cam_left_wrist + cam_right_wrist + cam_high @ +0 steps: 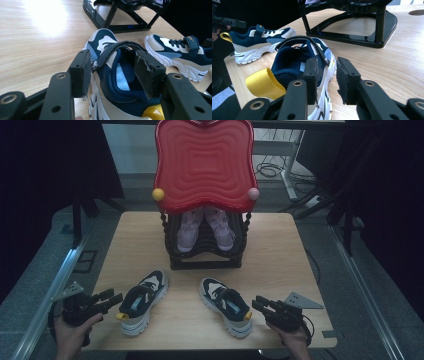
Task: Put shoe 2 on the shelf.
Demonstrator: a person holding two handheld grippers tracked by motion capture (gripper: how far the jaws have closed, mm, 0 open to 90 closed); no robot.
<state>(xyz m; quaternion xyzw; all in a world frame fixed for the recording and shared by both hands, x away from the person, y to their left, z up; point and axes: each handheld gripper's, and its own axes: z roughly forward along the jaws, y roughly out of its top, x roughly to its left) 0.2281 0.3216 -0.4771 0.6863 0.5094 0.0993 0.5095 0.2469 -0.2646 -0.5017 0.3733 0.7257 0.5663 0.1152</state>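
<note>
Two navy, white and beige sneakers with yellow heel loops stand on the wooden table (280, 245). Left sneaker (142, 302) (110, 85) has its heel toward my left gripper (116, 298) (113, 72). That gripper is open, with the heel collar and strap between the wide pads (81, 72); I see no pad pressing on it. Right sneaker (225, 306) (292, 60) lies just left of my right gripper (257, 304) (327, 77). This gripper is open, one pad beside the shoe's side and the gap bare. Each gripper view also shows the other sneaker (175, 57) (259, 42).
A black shoe rack (205, 260) with a red wavy top (202, 160) stands at the table's middle back, with a pair of pink shoes (187, 232) on its shelf. Bare wood lies to either side of the rack. Dark floor and cables lie beyond the table.
</note>
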